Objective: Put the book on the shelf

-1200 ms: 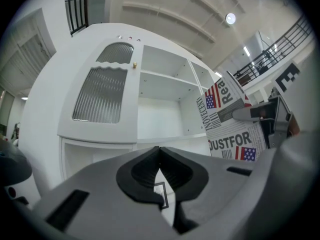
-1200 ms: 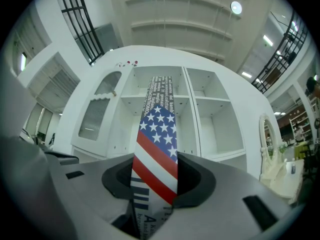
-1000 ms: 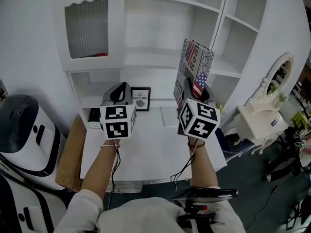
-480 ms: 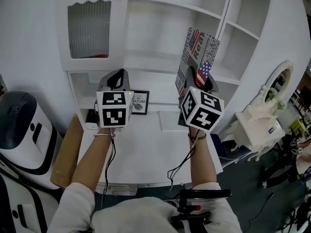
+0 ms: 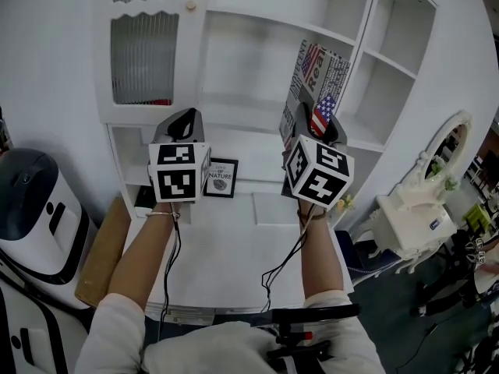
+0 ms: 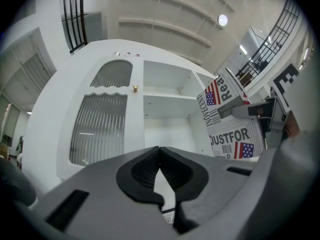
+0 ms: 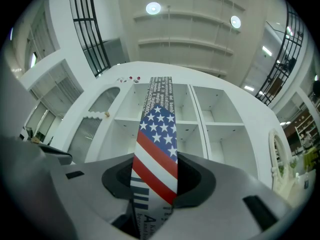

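Observation:
A book (image 5: 314, 84) with a newsprint and American-flag cover stands upright in my right gripper (image 5: 313, 125), whose jaws are shut on its lower edge. It is held up in front of the white shelf unit (image 5: 257, 104), before the divider between the middle and right open compartments. In the right gripper view the book's spine (image 7: 157, 134) rises edge-on from between the jaws. My left gripper (image 5: 184, 125) hovers level to the left, shut with nothing in it. In the left gripper view the book (image 6: 227, 119) shows at the right of the shut left gripper (image 6: 160, 156).
A ribbed glass door (image 5: 144, 57) closes the shelf unit's left side. A small framed print (image 5: 221, 178) leans at the back of the white desk (image 5: 226, 244). A white rounded machine (image 5: 31, 209) and a brown board (image 5: 97, 248) stand at the left, an ornate white dresser (image 5: 413, 216) at the right.
Both grippers have risen slightly, and the book has come up with the right one, closer to the open shelf compartments. The left gripper stayed shut.

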